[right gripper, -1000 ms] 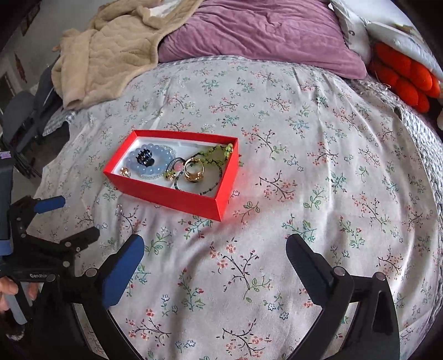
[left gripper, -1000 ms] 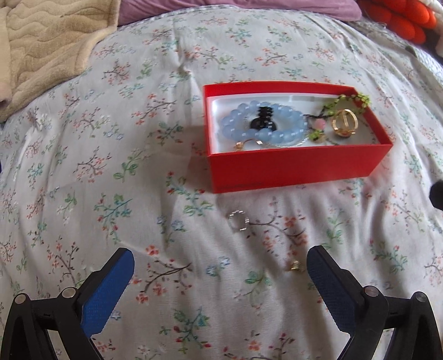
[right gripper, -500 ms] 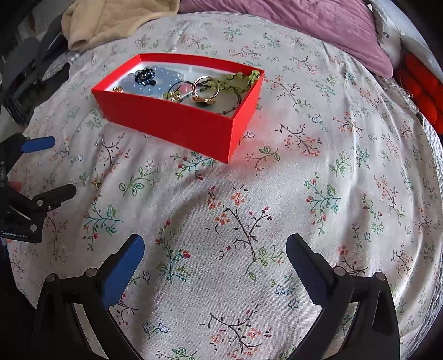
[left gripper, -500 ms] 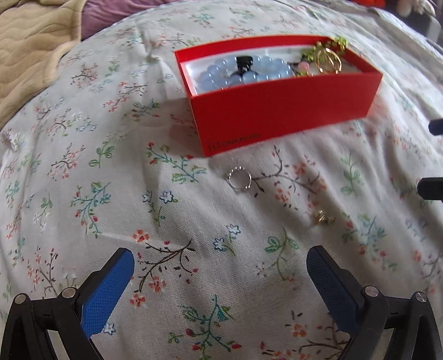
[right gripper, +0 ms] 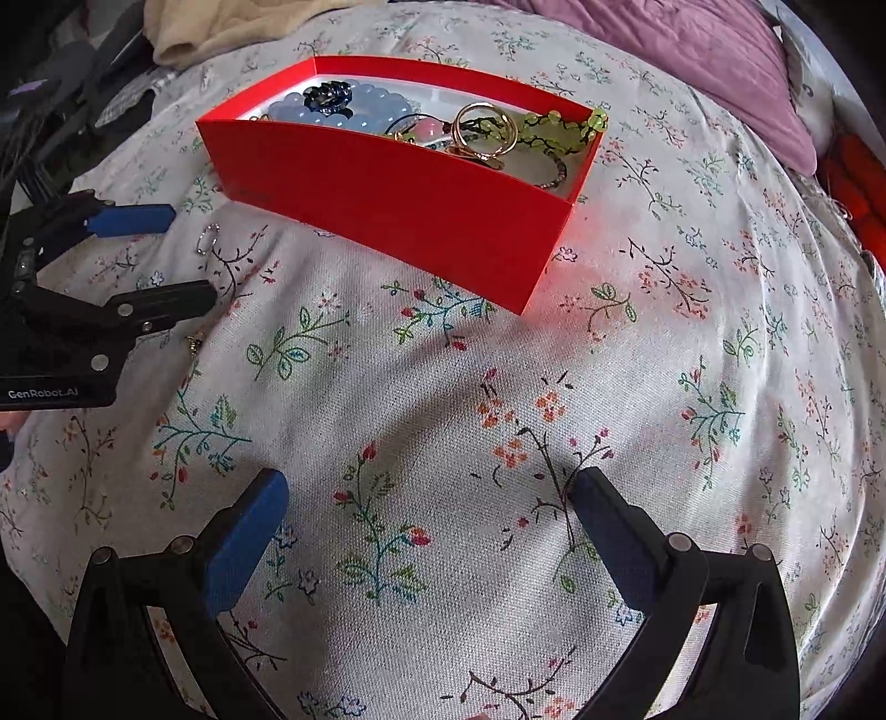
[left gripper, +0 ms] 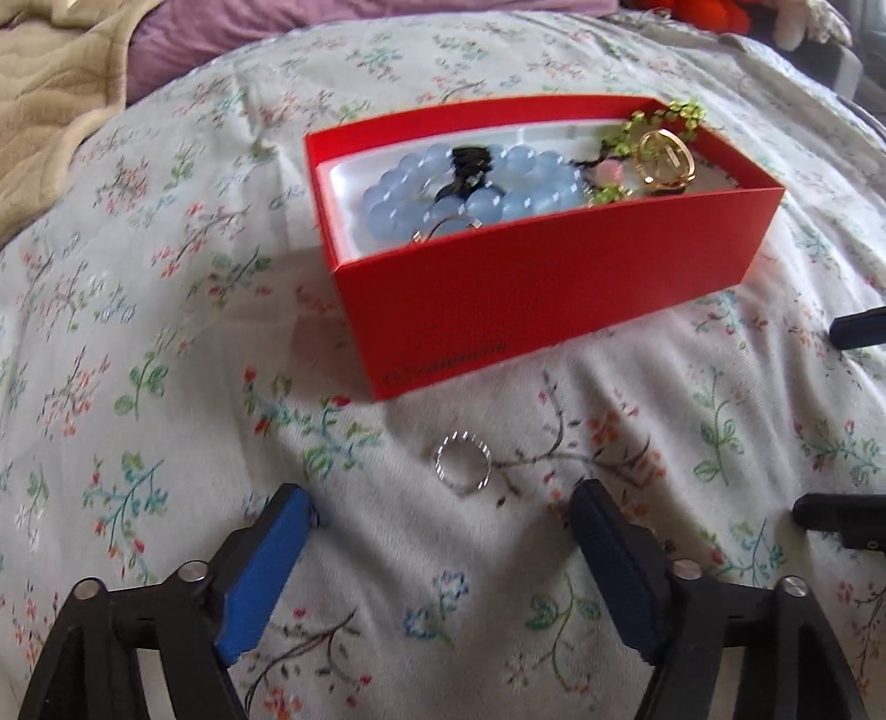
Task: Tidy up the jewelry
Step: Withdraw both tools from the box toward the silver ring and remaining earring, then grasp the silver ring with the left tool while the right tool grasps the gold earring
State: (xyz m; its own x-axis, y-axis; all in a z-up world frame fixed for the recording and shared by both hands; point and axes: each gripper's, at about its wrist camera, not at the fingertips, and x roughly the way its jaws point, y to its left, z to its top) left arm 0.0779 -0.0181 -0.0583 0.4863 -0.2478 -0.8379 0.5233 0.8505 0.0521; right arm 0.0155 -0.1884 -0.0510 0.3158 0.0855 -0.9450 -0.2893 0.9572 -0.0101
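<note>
- spread under both tools: floral bedspread [left gripper: 166, 387], with a tan blanket [left gripper: 50, 83] and a purple pillow [right gripper: 692, 50] far ahead at the head of the bed.
- ahead of the left gripper [left gripper: 437, 518], just past its fingertips: red box [left gripper: 554, 288], open-topped, lying flat on the cover.
- inside the box, on its white lining: blue bead bracelet [left gripper: 470, 183] with a black piece on it toward the left end, green bead strand [left gripper: 659, 119] and gold ring [left gripper: 664, 158] toward the right end.
- left gripper tilted down at the cover, jaws closing but well apart, blue pads [left gripper: 266, 559] pressing on nothing.
- between and just beyond those fingertips, lying flat on the cloth and apart from both pads: silver ring [left gripper: 464, 462], short of the box's near wall.
- beside the left gripper's right finger, seen from the right wrist view: small gold earring [right gripper: 192, 343] on the cover.
- right gripper [right gripper: 429, 493] spread wide over bare cover, nothing between its pads, box ahead and to its left.
</note>
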